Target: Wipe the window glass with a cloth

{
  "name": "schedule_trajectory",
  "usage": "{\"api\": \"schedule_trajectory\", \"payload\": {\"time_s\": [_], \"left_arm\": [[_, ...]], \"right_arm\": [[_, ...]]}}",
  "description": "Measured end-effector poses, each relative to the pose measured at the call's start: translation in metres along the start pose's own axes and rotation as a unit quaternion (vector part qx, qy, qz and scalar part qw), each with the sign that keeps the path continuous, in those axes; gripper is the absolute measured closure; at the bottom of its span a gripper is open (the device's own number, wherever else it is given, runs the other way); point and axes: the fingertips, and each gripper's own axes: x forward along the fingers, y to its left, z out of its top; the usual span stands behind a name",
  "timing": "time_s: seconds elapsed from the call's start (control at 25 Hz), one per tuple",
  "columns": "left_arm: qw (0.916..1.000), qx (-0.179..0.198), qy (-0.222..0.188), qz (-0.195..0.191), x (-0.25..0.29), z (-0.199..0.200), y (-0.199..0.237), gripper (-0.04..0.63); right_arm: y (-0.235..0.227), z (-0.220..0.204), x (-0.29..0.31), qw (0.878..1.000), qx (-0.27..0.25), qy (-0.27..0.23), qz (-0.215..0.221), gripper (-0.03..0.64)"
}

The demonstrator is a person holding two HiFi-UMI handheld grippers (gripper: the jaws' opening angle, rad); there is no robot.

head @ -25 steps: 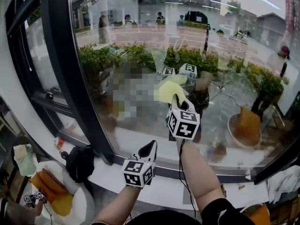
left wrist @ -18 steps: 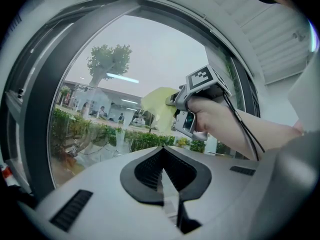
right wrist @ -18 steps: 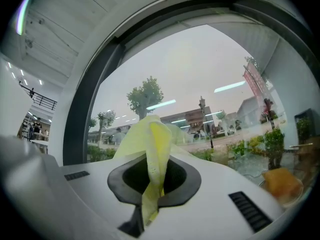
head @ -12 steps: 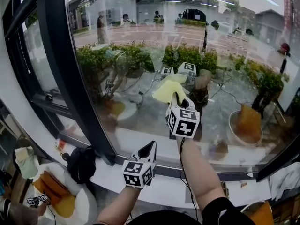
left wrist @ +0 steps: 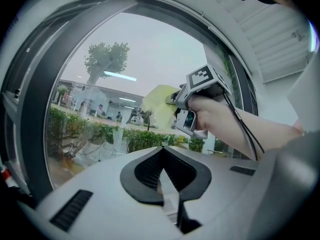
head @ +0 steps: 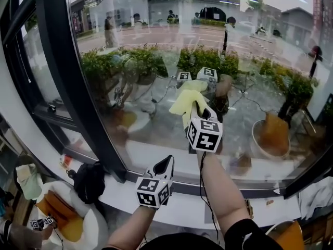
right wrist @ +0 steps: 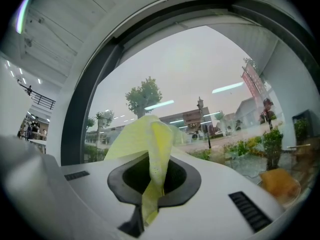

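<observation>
A big pane of window glass (head: 156,61) fills the head view, set in a dark frame. My right gripper (head: 196,108) is raised against it, shut on a yellow cloth (head: 184,101) that spreads over the glass. In the right gripper view the yellow cloth (right wrist: 148,154) is pinched between the jaws and folds up toward the glass (right wrist: 200,74). My left gripper (head: 165,165) hangs lower, near the sill, shut and holding nothing. The left gripper view shows its closed jaws, with the right gripper (left wrist: 172,100) and the cloth (left wrist: 157,104) up against the pane.
A thick dark window post (head: 78,82) stands at the left. A white sill (head: 171,204) runs under the pane. Below left lie a black bag (head: 88,181) and orange and white things (head: 57,212). Plants, a street and reflections of my grippers show in the glass.
The right gripper and cloth have crept slightly up and left on the glass. The left gripper has stayed still.
</observation>
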Motion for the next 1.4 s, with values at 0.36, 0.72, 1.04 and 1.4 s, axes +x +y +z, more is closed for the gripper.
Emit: {"api": "schedule_trajectory", "payload": {"time_s": [0.36, 0.72, 1.04, 1.4], "left_arm": [[0.9995, 0.009, 0.011, -0.03, 0.01, -0.005, -0.024, 0.589], [0.9977, 0.008, 0.016, -0.065, 0.021, -0.005, -0.041, 0.589], [0.9954, 0.018, 0.023, -0.091, 0.034, -0.012, -0.08, 0.589], [0.9933, 0.024, 0.028, -0.109, 0.057, -0.023, -0.149, 0.589]], "right_arm": [[-0.033, 0.002, -0.02, 1.0, 0.0, -0.001, -0.026, 0.584], [-0.063, 0.003, -0.033, 0.998, -0.007, -0.001, -0.062, 0.584], [-0.119, 0.003, -0.062, 0.995, 0.003, 0.0, -0.097, 0.584], [-0.201, 0.009, -0.102, 0.993, 0.007, -0.001, -0.122, 0.584]]}}
